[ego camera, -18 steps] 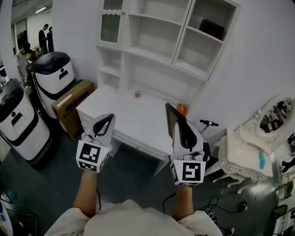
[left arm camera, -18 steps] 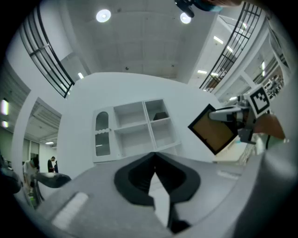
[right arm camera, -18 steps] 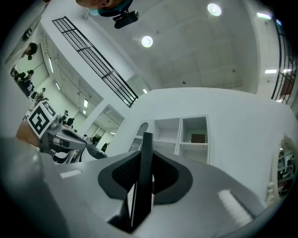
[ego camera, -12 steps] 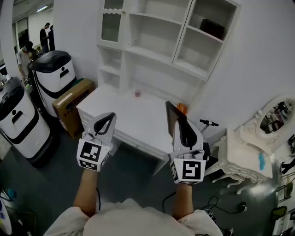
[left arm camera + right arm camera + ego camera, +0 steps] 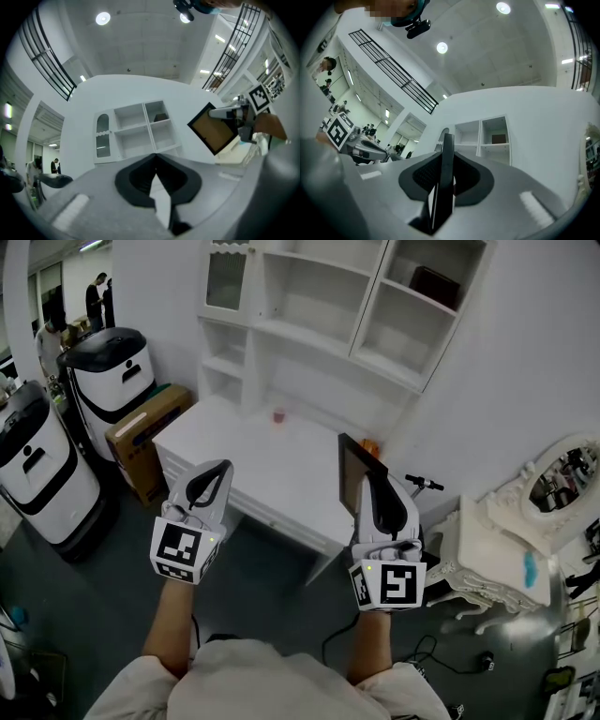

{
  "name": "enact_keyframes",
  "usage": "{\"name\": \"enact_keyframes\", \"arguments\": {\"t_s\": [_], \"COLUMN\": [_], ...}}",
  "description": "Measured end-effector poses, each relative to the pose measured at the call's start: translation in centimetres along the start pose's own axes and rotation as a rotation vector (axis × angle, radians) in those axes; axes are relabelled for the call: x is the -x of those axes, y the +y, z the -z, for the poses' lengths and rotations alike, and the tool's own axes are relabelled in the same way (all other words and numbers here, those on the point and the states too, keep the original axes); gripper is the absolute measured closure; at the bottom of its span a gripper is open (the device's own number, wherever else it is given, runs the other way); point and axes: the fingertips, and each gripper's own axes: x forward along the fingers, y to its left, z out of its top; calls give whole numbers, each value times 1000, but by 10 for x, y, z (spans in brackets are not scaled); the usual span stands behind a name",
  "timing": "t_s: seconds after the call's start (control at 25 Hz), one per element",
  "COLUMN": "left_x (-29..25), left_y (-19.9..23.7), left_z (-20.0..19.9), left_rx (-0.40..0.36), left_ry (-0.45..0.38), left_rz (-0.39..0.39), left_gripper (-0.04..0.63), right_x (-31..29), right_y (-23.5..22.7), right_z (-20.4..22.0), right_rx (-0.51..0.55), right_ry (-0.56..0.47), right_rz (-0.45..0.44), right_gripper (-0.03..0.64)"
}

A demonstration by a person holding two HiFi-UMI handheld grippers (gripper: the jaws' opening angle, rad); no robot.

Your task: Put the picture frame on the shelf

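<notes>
The person's two arms reach out at the bottom of the head view, one gripper in each hand. The left gripper is closed, its tips touching, and there is nothing in it. The right gripper is squeezed tight on the thin edge of the picture frame. The frame is dark with a brown back. It stands up straight in the air, in front of the right end of the white counter. It is not on the shelf yet.

On the counter, a small pink thing sits near the back, and something orange is at the far right end. Behind the counter, the tall white shelf stands against the wall. A dark box sits in its top right space.
</notes>
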Motion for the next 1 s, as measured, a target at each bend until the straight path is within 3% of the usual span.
{"name": "enact_keyframes", "arguments": {"t_s": [0.52,1.0], "left_x": [-14,-116], "left_y": [-16,42], "left_z": [39,91], "left_rx": [28,43], "left_ry": [65,77], "left_rz": [-8,24], "left_gripper": [595,595], "right_x": [-10,-115], "right_y": [-18,-30], "right_z": [52,111], "right_rx": [-75,-79], "right_ry": [50,56], "right_rz": [0,-12], "right_gripper": [546,546]}}
